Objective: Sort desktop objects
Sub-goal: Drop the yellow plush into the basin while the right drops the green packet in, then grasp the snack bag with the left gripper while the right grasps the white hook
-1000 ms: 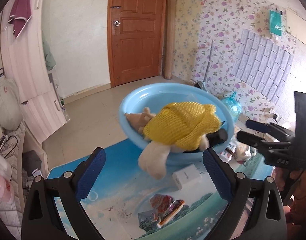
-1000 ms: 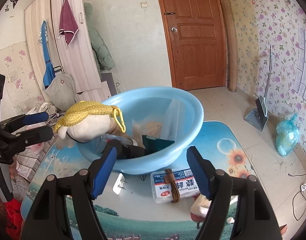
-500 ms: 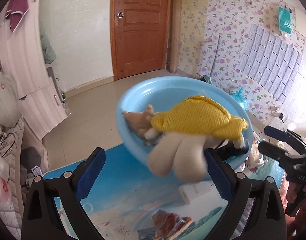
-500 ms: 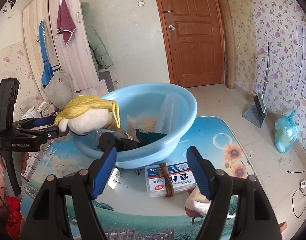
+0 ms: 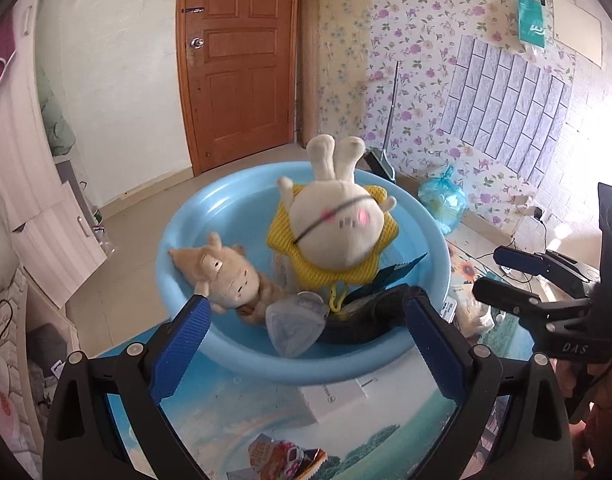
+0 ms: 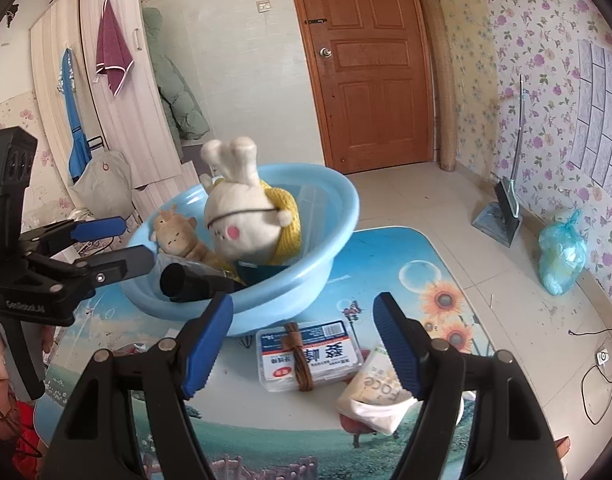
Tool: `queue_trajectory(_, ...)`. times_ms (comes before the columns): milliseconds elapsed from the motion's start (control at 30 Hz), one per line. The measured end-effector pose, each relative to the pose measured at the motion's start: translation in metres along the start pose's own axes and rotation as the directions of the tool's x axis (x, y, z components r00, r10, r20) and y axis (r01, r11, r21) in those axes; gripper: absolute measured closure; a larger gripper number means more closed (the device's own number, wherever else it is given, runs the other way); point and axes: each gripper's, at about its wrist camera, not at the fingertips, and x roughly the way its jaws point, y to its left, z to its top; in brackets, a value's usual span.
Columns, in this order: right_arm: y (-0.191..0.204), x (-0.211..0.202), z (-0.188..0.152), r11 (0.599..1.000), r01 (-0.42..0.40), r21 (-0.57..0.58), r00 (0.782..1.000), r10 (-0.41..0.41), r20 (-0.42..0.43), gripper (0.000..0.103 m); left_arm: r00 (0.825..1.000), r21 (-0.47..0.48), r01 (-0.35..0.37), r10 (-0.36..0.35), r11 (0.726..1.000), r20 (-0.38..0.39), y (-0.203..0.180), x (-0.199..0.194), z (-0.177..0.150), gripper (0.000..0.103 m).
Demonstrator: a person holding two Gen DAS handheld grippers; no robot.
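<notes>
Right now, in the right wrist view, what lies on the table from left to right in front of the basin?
Red snack wrapper → clear plastic box with a brown tie → white tissue pack.

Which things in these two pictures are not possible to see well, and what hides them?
- Snack packet, left wrist view: cut off by the bottom edge and partly behind the left tool.
- White box, left wrist view: partly under the blue basin.
- Bunny plush, right wrist view: its yellow body is mostly behind its own head.
- Tissue pack, right wrist view: partly behind the right tool.
</notes>
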Motion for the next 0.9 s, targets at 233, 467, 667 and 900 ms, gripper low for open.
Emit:
queue_trajectory(233, -0.010, -0.008, -0.014, 0.999, 0.031, 0.018, 0.999, -0.031, -0.027, 0.030, 0.999, -0.038, -0.028, 0.028, 0.999, -0.018, 0.013, -0.016, -0.024, 0.005)
queue_trajectory(467, -0.018, -0.017, -0.030, 0.998, 0.058, 0.028, 0.997, -0.056, -0.059, 0.030, 0.997, -0.102, -0.048, 0.042, 0.994, -0.065, 0.033, -0.028, -0.056, 0.005)
queue_trajectory(667, -0.033, -0.023, -0.045, 0.993, 0.105, 0.059, 0.991, -0.100, -0.089, 0.030, 0.988, -0.146, -0.066, 0.045, 0.987, -0.145, 0.040, -0.022, -0.090, 0.005)
queue_trajectory(900, -0.050, -0.023, -0.058, 0.981, 0.157, 0.110, 0.981, -0.142, -0.129, 0.030, 0.974, -0.153, -0.060, 0.025, 0.986, -0.223, 0.034, -0.002, -0.116, 0.005)
